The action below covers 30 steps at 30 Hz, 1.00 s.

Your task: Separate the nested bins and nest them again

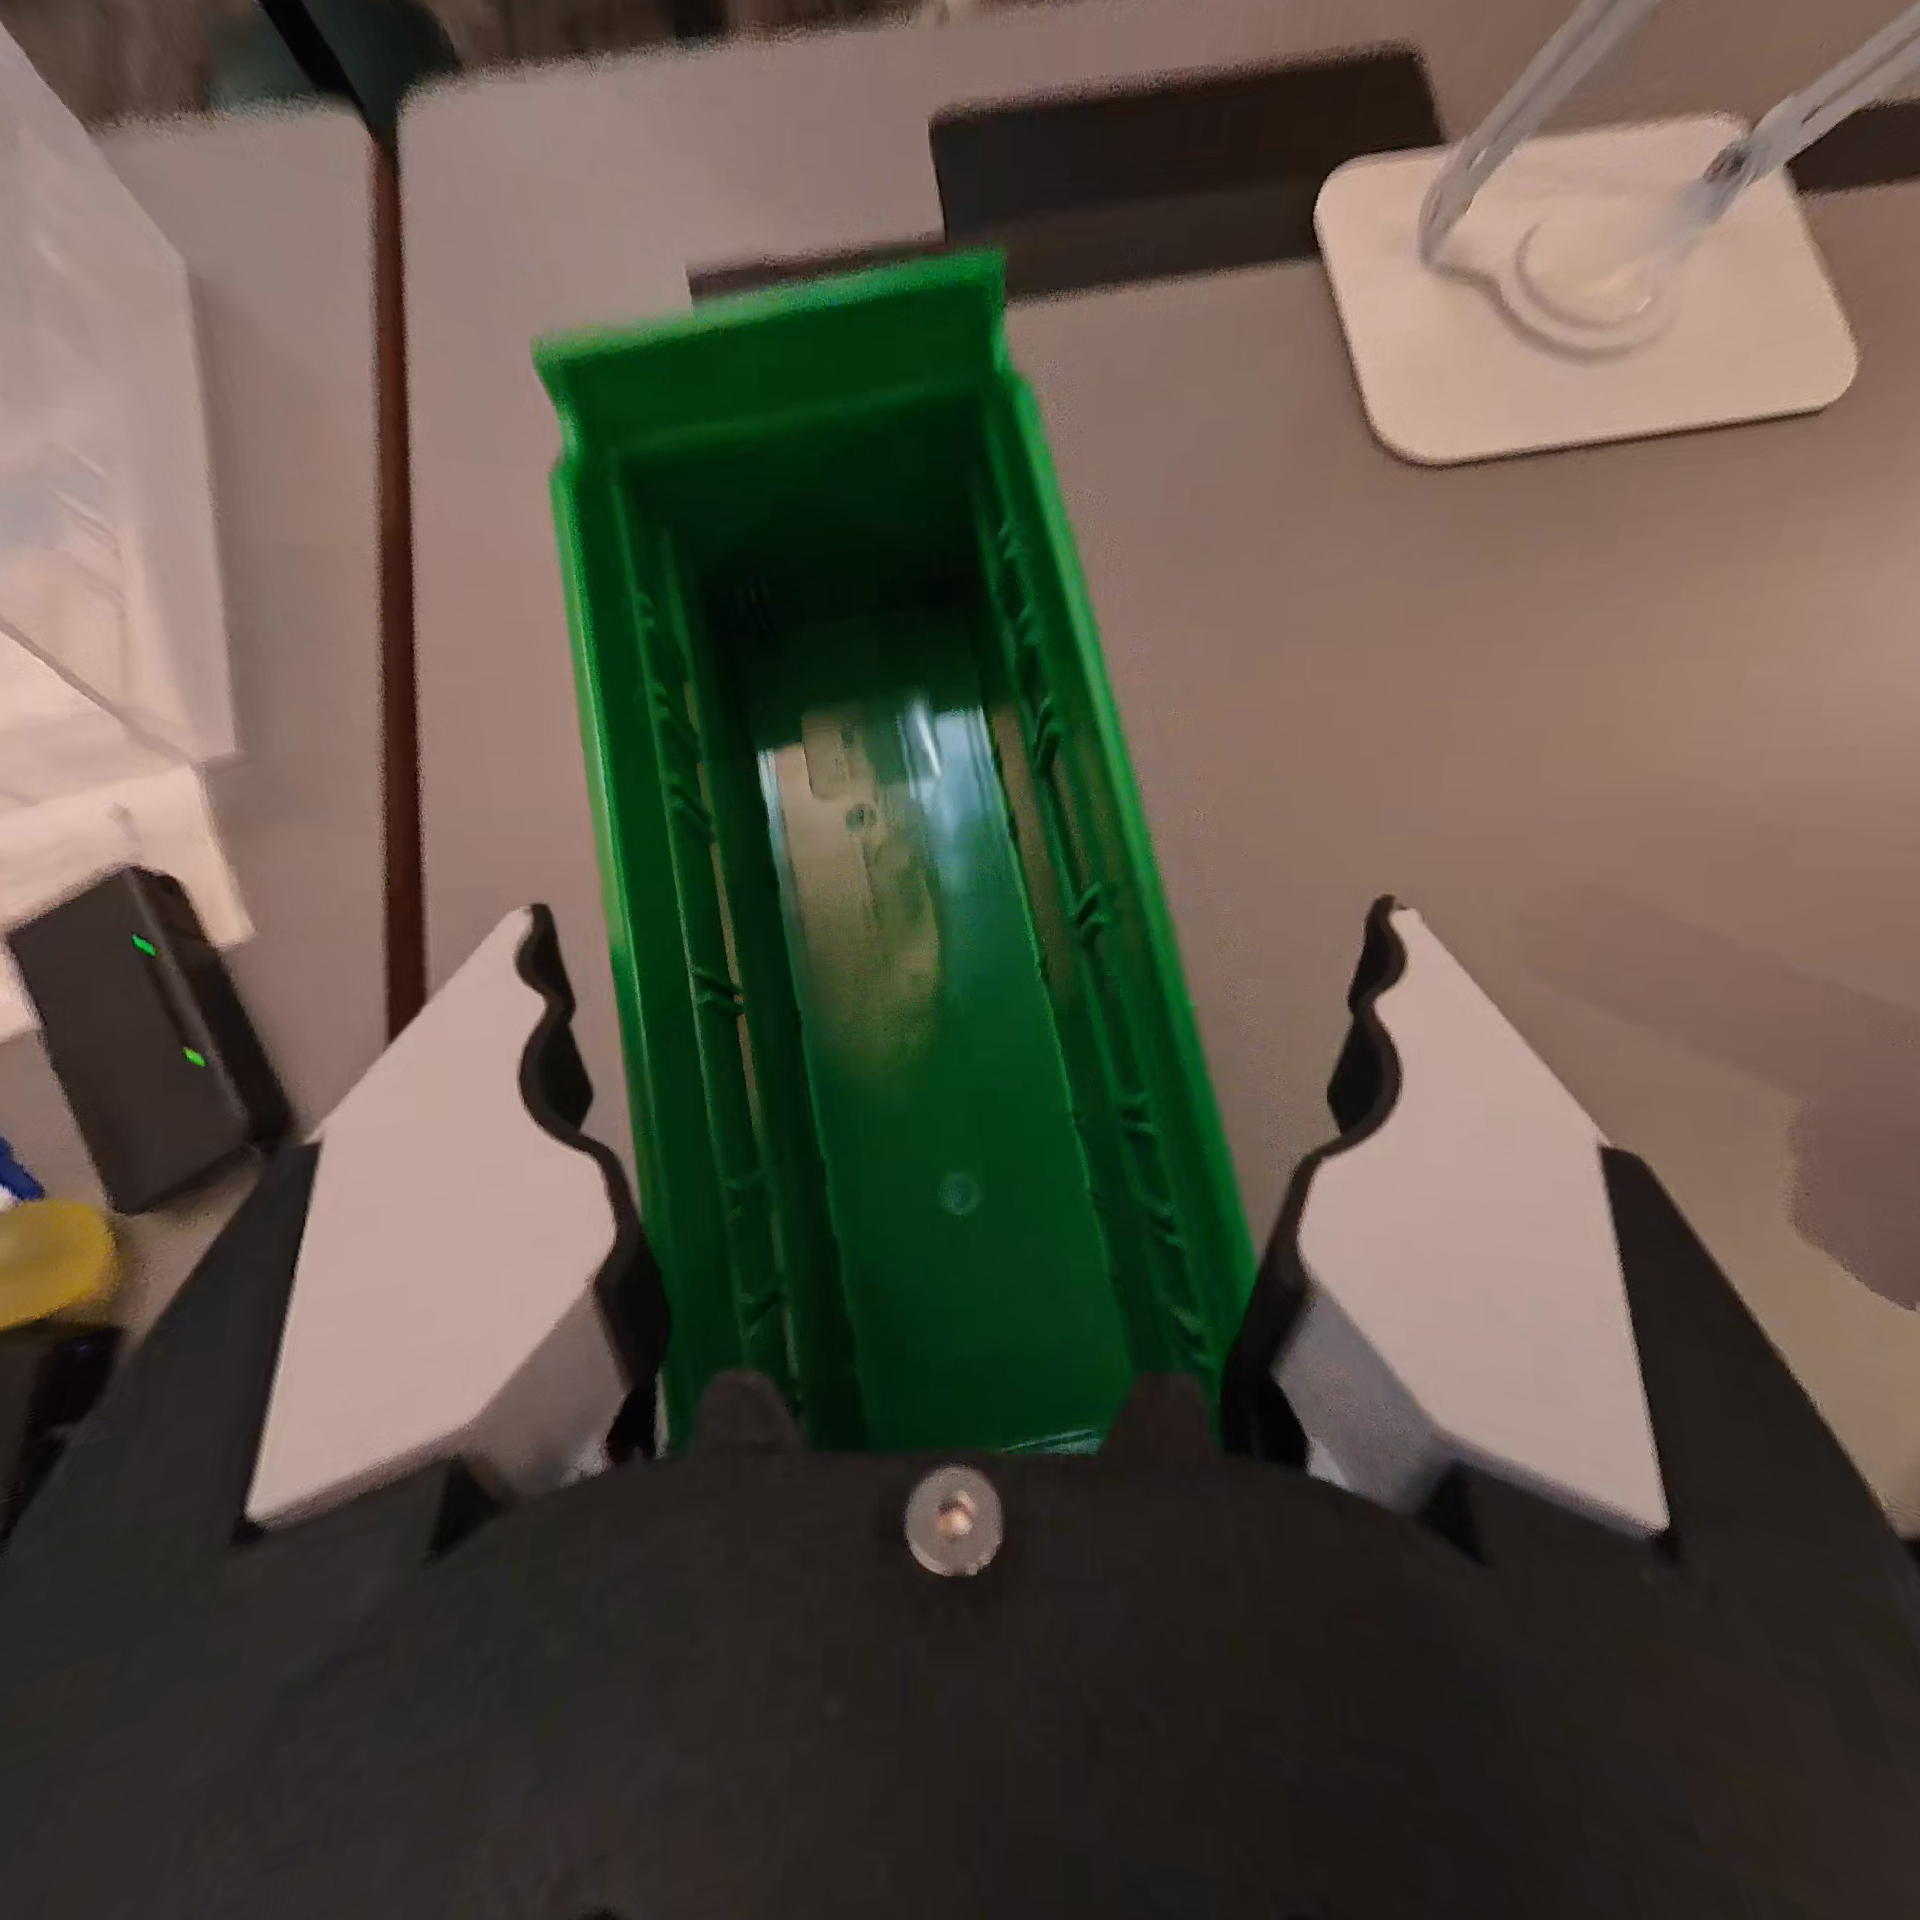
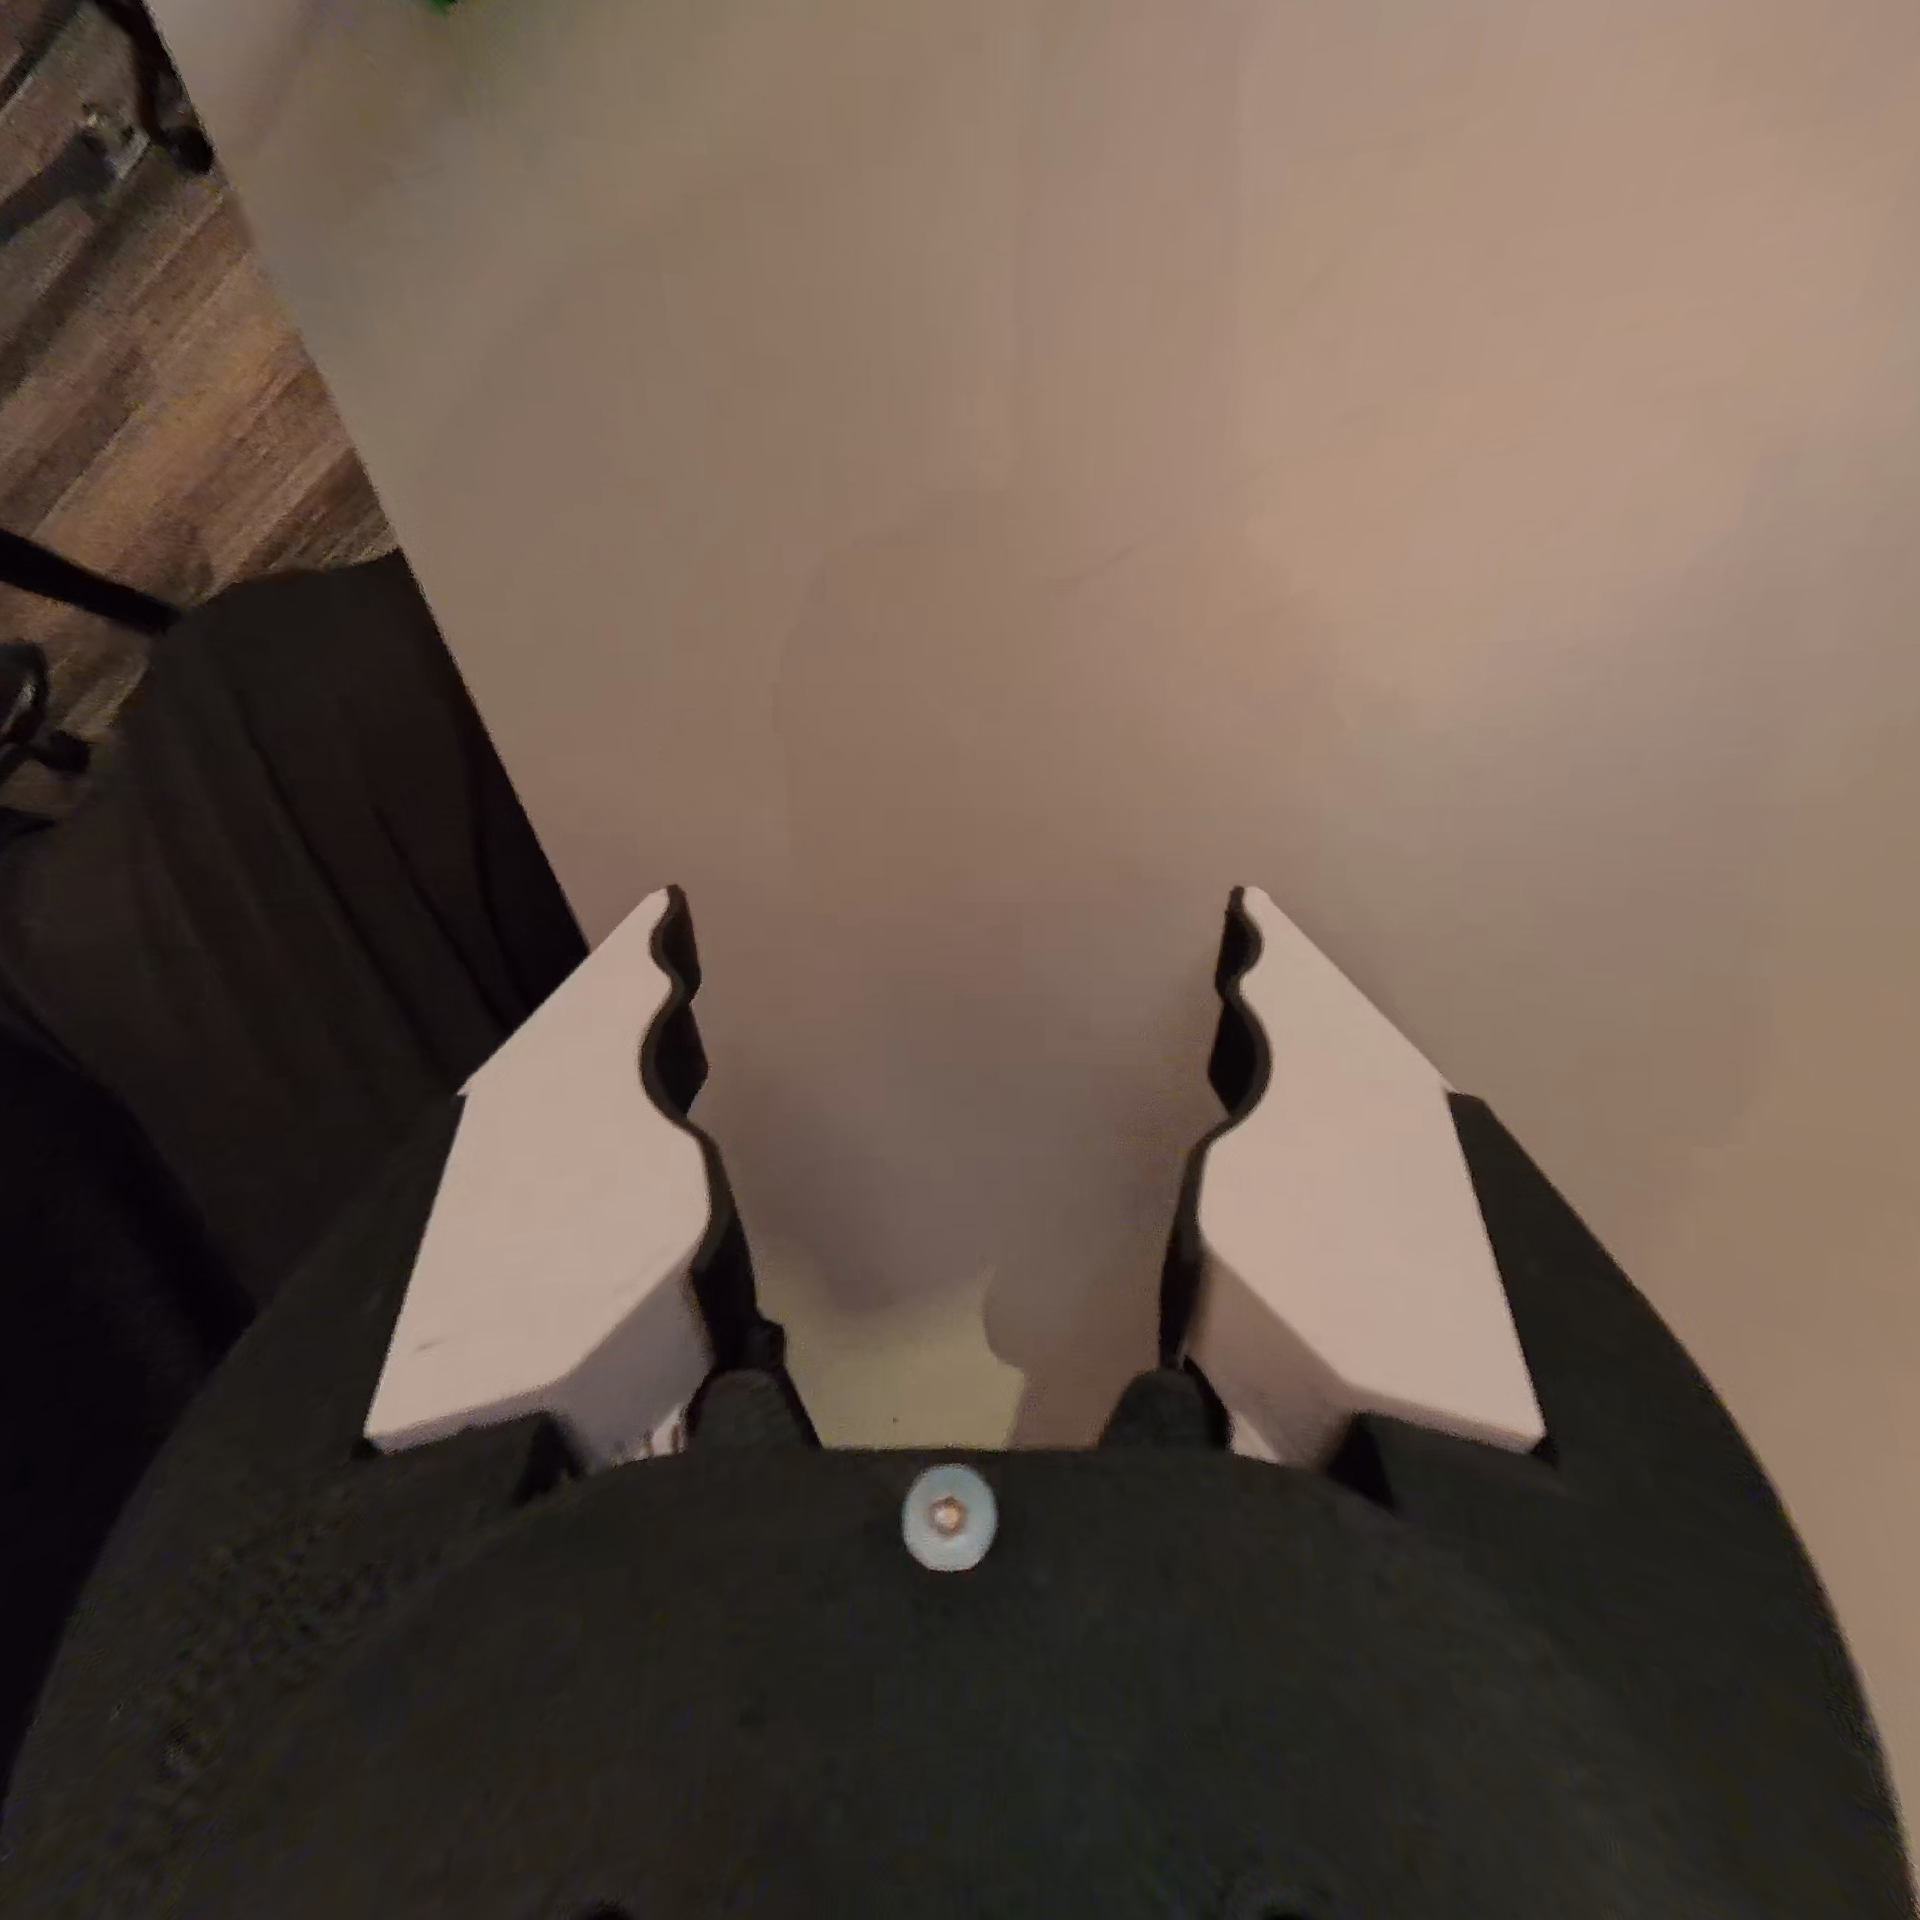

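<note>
Between the left gripper's (image 1: 961, 1039) spread fingers (image 1: 447, 1174) sits the green bin stack (image 1: 831, 831), long axis running away from the camera, near end at the finger bases. Double side walls show one bin nested in another. Fingers flank the stack; contact can't be confirmed. Stack rests on the grey desk (image 1: 1455, 727); white lamp base (image 1: 1579, 281) far right, black box (image 1: 145, 1039) at left. Right gripper (image 2: 956, 1018): fingers open, holding nothing, over bare desk (image 2: 1039, 416) by its left edge, wood floor (image 2: 156, 364) beyond.
</note>
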Each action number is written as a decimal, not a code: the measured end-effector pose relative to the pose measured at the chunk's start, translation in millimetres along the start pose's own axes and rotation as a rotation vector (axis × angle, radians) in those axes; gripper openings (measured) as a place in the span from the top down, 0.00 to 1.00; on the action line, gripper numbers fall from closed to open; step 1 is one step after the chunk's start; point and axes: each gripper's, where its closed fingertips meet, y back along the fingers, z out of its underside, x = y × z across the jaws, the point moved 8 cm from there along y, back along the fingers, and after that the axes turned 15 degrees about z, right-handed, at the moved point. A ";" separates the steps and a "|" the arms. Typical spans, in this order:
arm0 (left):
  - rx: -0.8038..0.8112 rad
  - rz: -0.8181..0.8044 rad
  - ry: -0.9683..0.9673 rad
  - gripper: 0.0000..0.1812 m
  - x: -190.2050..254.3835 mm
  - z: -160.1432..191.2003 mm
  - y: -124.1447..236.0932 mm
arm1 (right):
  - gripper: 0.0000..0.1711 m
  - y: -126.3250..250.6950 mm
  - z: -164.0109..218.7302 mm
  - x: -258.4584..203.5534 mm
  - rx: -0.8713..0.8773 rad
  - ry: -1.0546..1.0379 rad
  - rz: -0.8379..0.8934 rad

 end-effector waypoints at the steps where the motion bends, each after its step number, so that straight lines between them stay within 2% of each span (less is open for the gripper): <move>1: 0.034 -0.019 -0.042 0.17 9.7 -6.2 7.0 | 0.40 1.4 -2.6 3.4 0.018 -0.013 0.024; 2: 0.060 -0.013 -0.081 0.13 23.3 -11.7 12.2 | 0.40 3.3 -5.3 7.4 0.034 -0.028 0.045; 4: 0.094 0.085 -0.124 0.12 61.8 -18.8 15.4 | 0.37 7.4 -9.7 14.5 0.045 -0.049 0.069; 8: 0.055 0.266 -0.273 0.13 144.8 -13.4 -11.0 | 0.37 14.4 -15.3 32.7 0.078 -0.041 0.188; 10: 0.030 0.384 -0.303 0.13 183.1 -3.9 -35.1 | 0.38 14.2 -14.0 42.9 0.081 -0.021 0.242; 12: -0.005 0.429 -0.333 0.17 210.2 6.5 -65.8 | 0.34 11.0 -13.3 54.5 0.111 0.006 0.319; 14: -0.096 0.504 -0.358 0.16 234.1 24.1 -103.7 | 0.29 6.2 -12.2 65.3 0.112 0.029 0.394; 19: -0.266 0.625 -0.369 0.12 269.1 65.1 -179.1 | 0.20 -8.4 -12.9 85.6 0.134 0.038 0.503; 23: -0.332 0.611 -0.371 0.13 277.7 88.2 -219.3 | 0.24 -24.1 -9.7 99.1 0.123 -0.010 0.555; 25: -0.294 0.514 -0.408 0.14 275.5 91.3 -230.3 | 0.29 -27.2 -9.5 99.6 0.134 -0.054 0.539; 27: -0.269 0.437 -0.422 0.21 274.5 92.4 -233.5 | 0.29 -27.7 -9.3 100.4 0.128 -0.069 0.530; 30: -0.253 0.451 -0.383 0.17 277.4 91.1 -234.6 | 0.30 -27.8 -9.0 103.1 0.114 -0.096 0.522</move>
